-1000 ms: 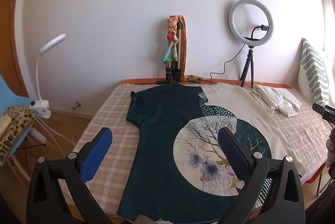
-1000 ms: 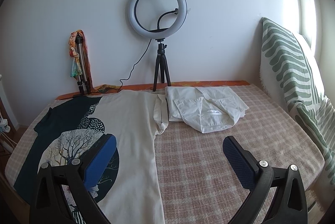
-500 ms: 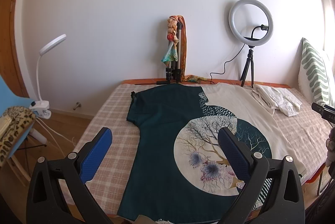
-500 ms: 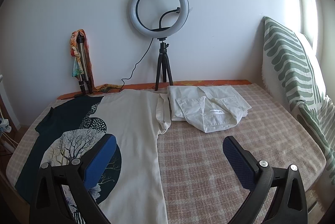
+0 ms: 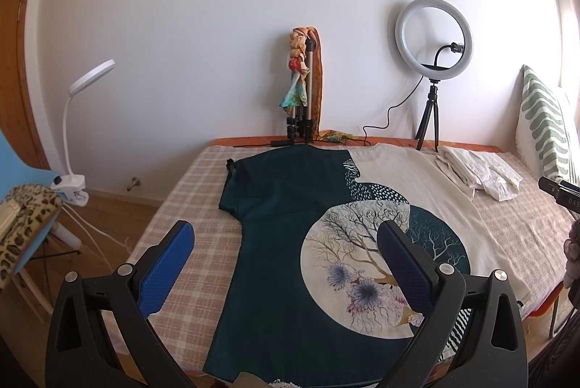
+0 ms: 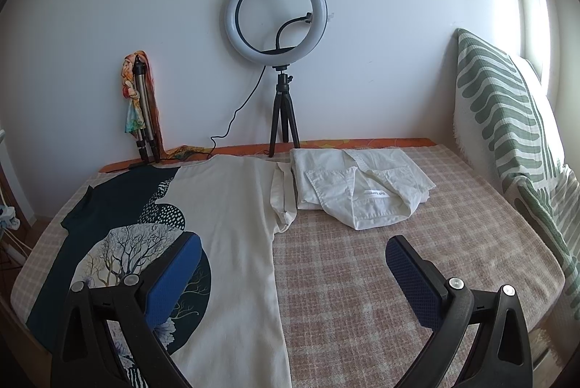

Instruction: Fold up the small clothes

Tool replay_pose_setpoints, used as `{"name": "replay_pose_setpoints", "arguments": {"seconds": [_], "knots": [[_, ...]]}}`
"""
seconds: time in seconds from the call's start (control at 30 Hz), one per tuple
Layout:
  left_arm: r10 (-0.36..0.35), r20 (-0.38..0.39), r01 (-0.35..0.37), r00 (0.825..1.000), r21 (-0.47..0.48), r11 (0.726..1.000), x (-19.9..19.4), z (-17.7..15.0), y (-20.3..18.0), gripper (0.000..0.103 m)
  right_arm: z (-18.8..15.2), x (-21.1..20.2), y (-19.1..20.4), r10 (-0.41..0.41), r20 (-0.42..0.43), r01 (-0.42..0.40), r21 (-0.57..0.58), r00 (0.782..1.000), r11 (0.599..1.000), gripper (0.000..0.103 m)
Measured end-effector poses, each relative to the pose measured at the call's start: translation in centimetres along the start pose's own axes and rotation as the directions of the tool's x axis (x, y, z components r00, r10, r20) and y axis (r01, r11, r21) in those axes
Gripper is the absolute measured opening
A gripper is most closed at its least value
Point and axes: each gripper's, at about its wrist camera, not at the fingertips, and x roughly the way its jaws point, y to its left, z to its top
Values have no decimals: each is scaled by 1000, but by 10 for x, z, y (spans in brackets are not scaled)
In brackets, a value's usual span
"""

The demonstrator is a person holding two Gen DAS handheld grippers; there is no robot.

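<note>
A teal and cream T-shirt point(image 5: 308, 243) is laid flat on the checked bed point(image 6: 398, 279), with folded white clothes point(image 6: 359, 188) just beside its sleeve. The left gripper point(image 5: 282, 254) and right gripper point(image 6: 290, 268) are held above it, fingers spread wide, nothing gripped.

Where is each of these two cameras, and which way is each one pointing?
Left wrist: rides the open left gripper, above the bed's near edge, facing the teal side of the T-shirt and the wall.
Right wrist: rides the open right gripper, facing the shirt's cream side and the folded white garment.
Shared: T-shirt, white garment, ring light, striped pillow.
</note>
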Motion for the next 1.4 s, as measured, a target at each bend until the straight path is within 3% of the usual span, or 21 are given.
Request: {"name": "replay_pose_setpoints", "arguments": {"seconds": [0.8,1.0,1.23,1.4], "knots": [[7,-1,-7,1000,-2,1000,-1,-1,3,101,5,2,13,19,4,-19,-1,1000,1000,103],[3,-15,-4,1000,-21,1000,2,-4,18,101,8,3,20,36,0,-36,7,999,999,103],[4,-56,-6,998,-41,999,11,-18,43,100,22,5,42,134,-30,-133,13,991,991,103],[-34,-112,25,993,-77,997,17,-41,64,87,36,6,74,207,-41,-208,-32,978,978,102]]}}
